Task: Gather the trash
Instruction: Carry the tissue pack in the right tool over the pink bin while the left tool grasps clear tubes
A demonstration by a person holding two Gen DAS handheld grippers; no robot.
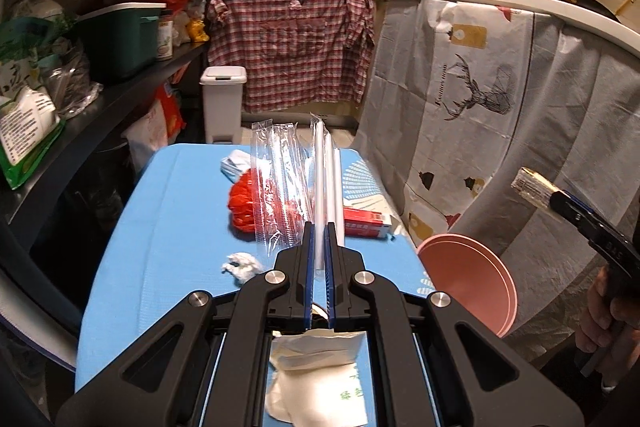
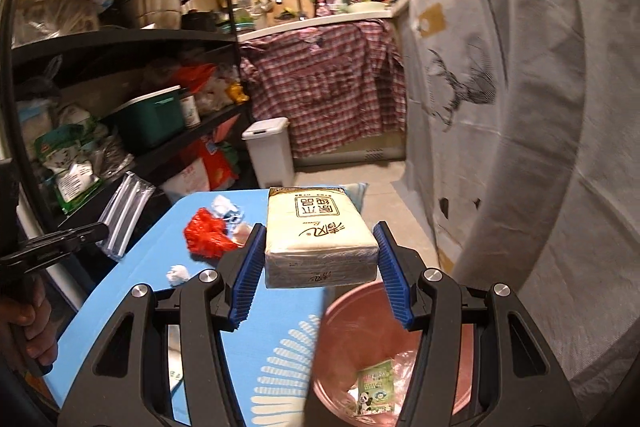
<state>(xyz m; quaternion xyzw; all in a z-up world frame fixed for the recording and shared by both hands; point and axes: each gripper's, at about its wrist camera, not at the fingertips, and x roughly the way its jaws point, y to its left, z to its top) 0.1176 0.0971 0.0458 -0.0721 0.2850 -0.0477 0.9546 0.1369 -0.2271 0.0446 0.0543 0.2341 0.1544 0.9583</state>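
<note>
Below the lifted tissue pack (image 2: 320,235), clamped in the right gripper (image 2: 320,267), sits the pink bin (image 2: 348,355), directly underneath; the left gripper (image 1: 319,247) pinches straw wrappers (image 1: 280,183).

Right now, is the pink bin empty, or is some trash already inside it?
Not empty. In the right wrist view, the pink bin holds a small green panda wrapper and clear plastic at its bottom.

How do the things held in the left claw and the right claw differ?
The left claw is shut on a thin packet of white straws in clear wrap; the right claw spans a thick beige tissue pack. The straws are long and slim; the tissue pack is a blocky brick with printing. Both are held above the blue table.
</note>
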